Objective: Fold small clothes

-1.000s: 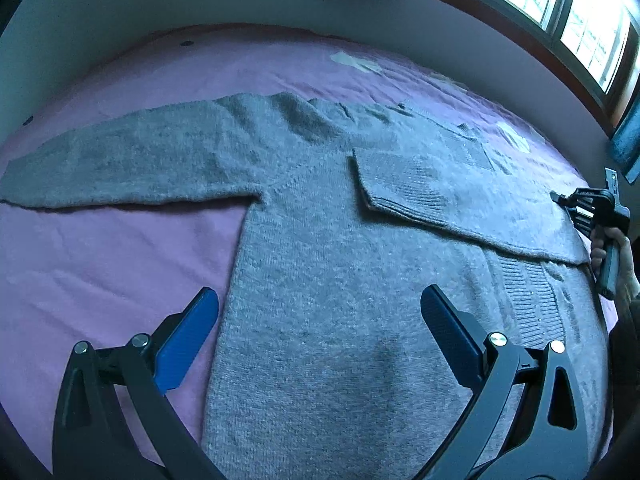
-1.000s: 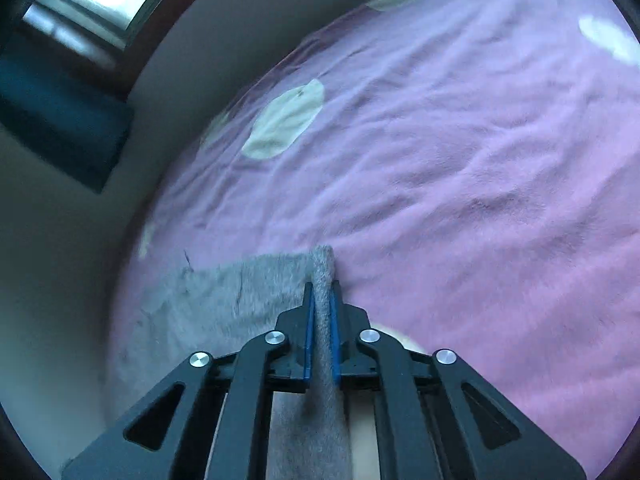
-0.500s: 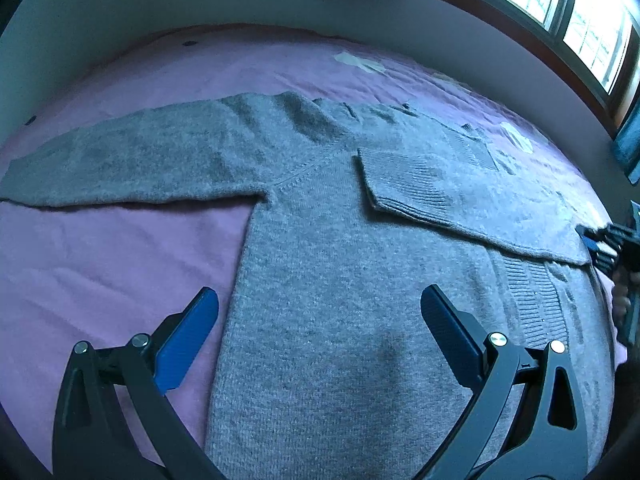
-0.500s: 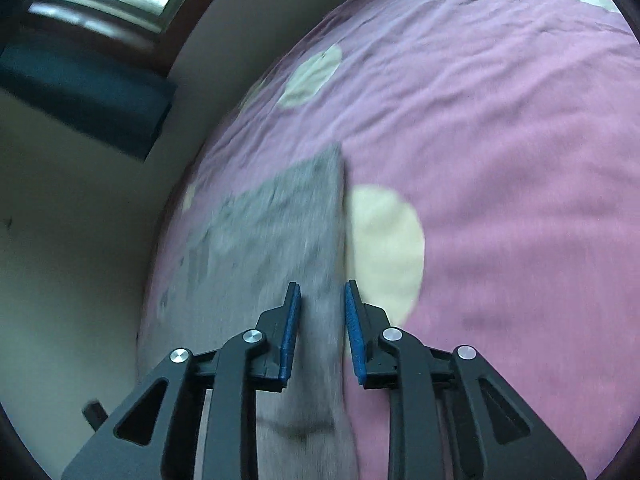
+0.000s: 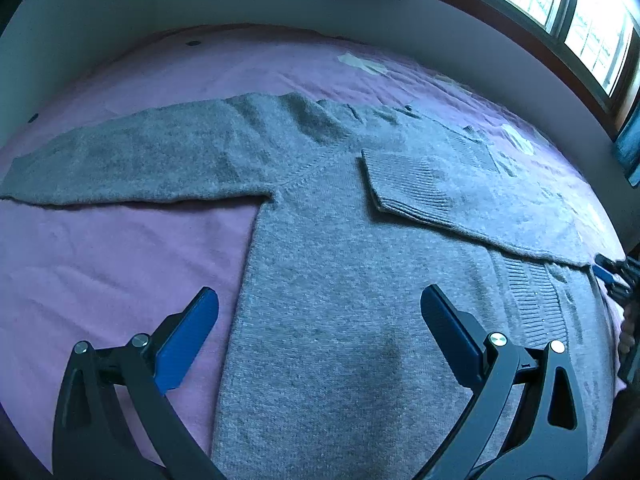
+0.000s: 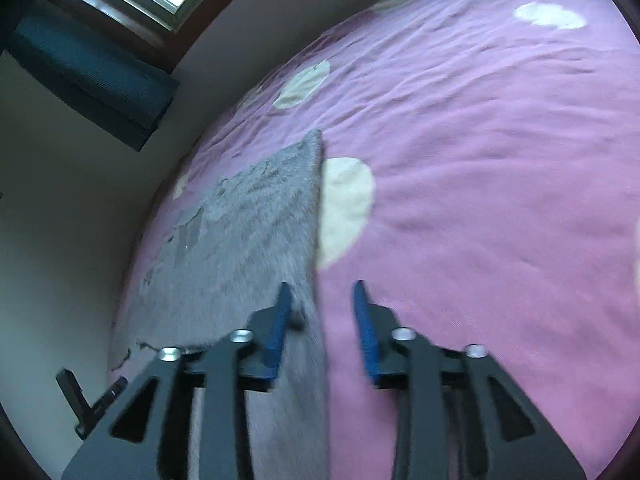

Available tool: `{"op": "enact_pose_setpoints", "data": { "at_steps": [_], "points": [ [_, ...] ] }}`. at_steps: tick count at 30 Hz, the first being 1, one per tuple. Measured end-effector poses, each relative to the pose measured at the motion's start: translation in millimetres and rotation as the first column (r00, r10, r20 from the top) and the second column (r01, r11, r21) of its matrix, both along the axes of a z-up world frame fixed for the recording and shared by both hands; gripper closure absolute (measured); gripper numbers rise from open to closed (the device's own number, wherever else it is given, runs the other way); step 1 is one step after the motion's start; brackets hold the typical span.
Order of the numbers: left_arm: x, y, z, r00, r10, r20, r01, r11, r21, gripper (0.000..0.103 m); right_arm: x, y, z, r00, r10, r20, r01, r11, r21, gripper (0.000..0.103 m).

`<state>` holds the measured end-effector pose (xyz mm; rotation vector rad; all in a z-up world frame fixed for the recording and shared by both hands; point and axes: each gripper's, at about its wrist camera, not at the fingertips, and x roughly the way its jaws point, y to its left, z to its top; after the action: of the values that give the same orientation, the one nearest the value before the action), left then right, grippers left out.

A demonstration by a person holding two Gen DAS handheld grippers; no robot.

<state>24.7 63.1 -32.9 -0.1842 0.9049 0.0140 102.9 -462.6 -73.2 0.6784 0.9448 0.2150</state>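
Observation:
A grey knit sweater (image 5: 340,264) lies flat on the pink bed cover (image 5: 120,256). Its left sleeve (image 5: 132,160) stretches out to the left. Its right sleeve (image 5: 452,196) is folded across the chest. My left gripper (image 5: 318,320) is open and empty, hovering above the sweater's lower body. My right gripper (image 6: 322,312) is open over the sweater's side edge (image 6: 256,232), holding nothing. The right gripper also shows small at the far right of the left wrist view (image 5: 610,274), by the sweater's edge.
The bed cover (image 6: 480,184) has pale round spots (image 6: 344,204). A wall and a window (image 5: 560,4) run behind the bed, with dark teal curtains (image 6: 92,76). The bed's edge lies close along the wall side.
My right gripper has opened and let go of the sweater's edge, which now lies flat on the bed, and it has drawn back. The left gripper has hardly moved.

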Motion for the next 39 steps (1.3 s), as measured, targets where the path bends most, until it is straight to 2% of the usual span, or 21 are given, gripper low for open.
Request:
{"op": "enact_pose_setpoints", "data": {
  "at_steps": [1,3,8,10,15,20,24,28,31,35,37,39],
  "points": [
    [-0.2,-0.4,0.3,1.0,-0.002,0.0,0.002,1.0,0.002,0.002,-7.3,-2.0,2.6,1.0,-0.003,0.001,0.003,1.0,-0.028,0.055],
    [-1.2,-1.6,1.5,1.0,-0.005,0.004,0.005,1.0,0.007,0.002,-25.4,-6.0,8.3,1.0,-0.014,0.004,0.014,0.996,-0.09,0.049],
    [-2.2,-4.4,3.6,1.0,-0.003,0.009,0.003,1.0,0.011,0.002,-55.0,-9.4,7.9,1.0,-0.019,0.001,0.019,0.983,-0.18,0.043],
    [-2.8,-4.7,3.4,1.0,0.0,0.007,0.0,1.0,0.016,0.002,-61.8,-7.8,4.3,1.0,-0.002,0.026,0.007,0.979,-0.203,0.041],
    [-7.7,1.6,2.6,1.0,0.016,-0.003,-0.016,1.0,0.016,0.002,-63.8,-6.3,2.6,0.999,0.012,0.049,-0.003,0.984,-0.178,0.029],
    [-13.1,24.1,2.6,0.998,0.062,-0.011,-0.062,0.998,0.003,0.002,-64.2,3.5,4.0,0.999,0.018,0.049,-0.008,0.979,-0.204,0.026],
    [-14.8,61.3,1.7,0.99,0.137,-0.027,-0.139,0.989,-0.058,0.002,-65.1,6.4,4.6,0.998,0.025,0.049,-0.014,0.978,-0.208,0.022],
    [-15.1,95.2,6.2,0.98,0.201,-0.012,-0.201,0.978,-0.045,0.002,-64.9,4.9,4.2,0.998,0.025,0.052,-0.014,0.981,-0.196,0.021],
    [-15.0,136.2,6.6,0.961,0.276,-0.012,-0.277,0.959,-0.06,0.002,-65.3,3.6,3.9,0.998,0.024,0.055,-0.013,0.982,-0.186,0.02],
    [-17.3,190.5,-1.0,0.936,0.351,-0.035,-0.352,0.927,-0.129,0.002,-66.0,4.0,3.8,0.998,0.022,0.058,-0.012,0.984,-0.178,0.019],
    [-19.0,219.6,-2.1,0.934,0.358,-0.006,-0.352,0.915,-0.198,0.002,-65.7,3.7,3.7,0.998,0.022,0.059,-0.011,0.985,-0.172,0.018],
    [-18.3,242.5,-0.2,0.923,0.384,0.008,-0.373,0.9,-0.228,0.002,-65.8,3.5,3.3,0.998,0.019,0.062,-0.009,0.986,-0.167,0.018]
  ]
}}
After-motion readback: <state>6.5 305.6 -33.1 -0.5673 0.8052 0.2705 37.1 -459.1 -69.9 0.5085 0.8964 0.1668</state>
